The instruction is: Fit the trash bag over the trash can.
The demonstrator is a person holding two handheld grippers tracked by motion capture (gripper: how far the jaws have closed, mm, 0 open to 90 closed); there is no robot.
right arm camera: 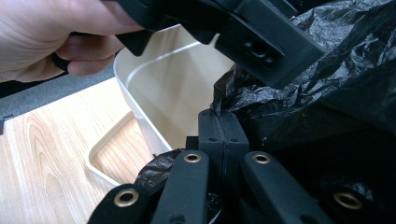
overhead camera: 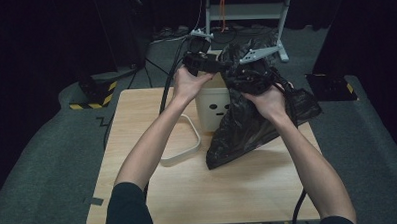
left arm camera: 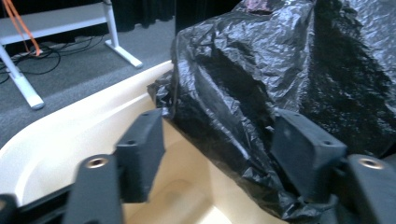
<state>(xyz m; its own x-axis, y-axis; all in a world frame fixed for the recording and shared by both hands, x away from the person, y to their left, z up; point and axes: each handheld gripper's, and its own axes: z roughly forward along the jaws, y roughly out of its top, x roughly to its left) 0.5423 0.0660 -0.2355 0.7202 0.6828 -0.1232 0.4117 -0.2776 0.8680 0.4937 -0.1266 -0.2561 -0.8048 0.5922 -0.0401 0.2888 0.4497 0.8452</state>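
High view shows a black plastic bag (overhead camera: 246,118) draped down the right side of a cream bin (overhead camera: 212,107) that stands upright on the table (overhead camera: 199,192), its ring-shaped lid frame (overhead camera: 185,145) lying flat just left of it. The right hand-held gripper (right arm camera: 223,122) has its jaws pressed together on a fold of the bag's edge, just beside the bin's near rim, with the right hand (overhead camera: 270,100) bent over the bunched plastic. The left hand-held gripper (left arm camera: 219,154) hangs over the bin's open mouth, jaws apart with a crumpled flap of bag between them; the right pad seems against the plastic, the left pad clear, so nothing is pinched yet. For the left hand (overhead camera: 188,83), the bag lies to its right and a little ahead, touching distance, so it is the hand placed to take the free edge and spread the opening across the rim.
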